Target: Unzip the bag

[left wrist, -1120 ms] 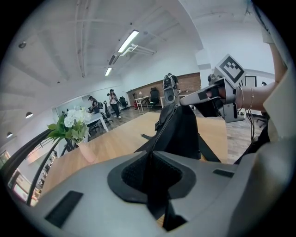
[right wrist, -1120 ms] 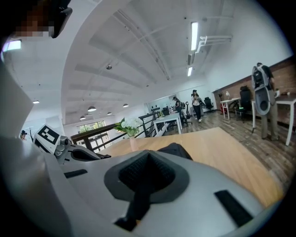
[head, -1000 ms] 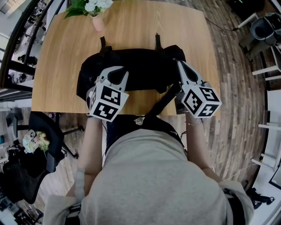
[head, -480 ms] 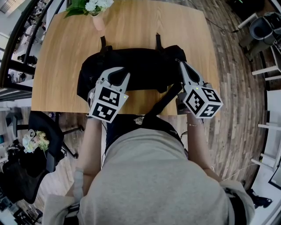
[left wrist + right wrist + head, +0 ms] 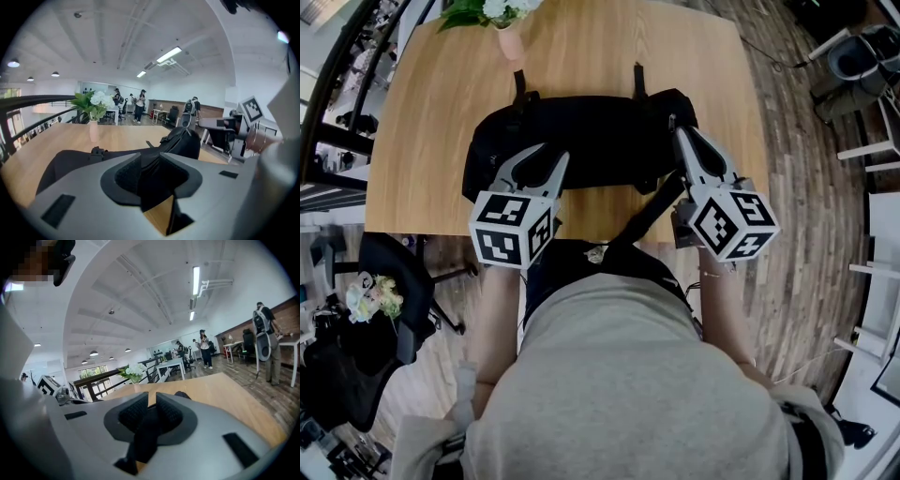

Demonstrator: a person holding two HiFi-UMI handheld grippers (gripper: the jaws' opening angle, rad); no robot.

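A soft black bag (image 5: 591,141) lies lengthwise on a wooden table (image 5: 581,66), directly ahead of both grippers. Two short straps stick out on its far side, and its zip cannot be made out. A long black strap (image 5: 649,214) trails from its near edge, back past the right gripper's inner side toward the person. A vase of white flowers (image 5: 508,42) stands beyond the bag, ahead of the left gripper (image 5: 539,161). Compared with a moment ago, the left gripper has drawn back toward the person and its jaws stand wider. They are opening now, about halfway apart, framing the bag's near side without pressing it. The right gripper (image 5: 682,139) sits at the bag's right end. Its jaws are opening slightly, with the strap running loosely between them.
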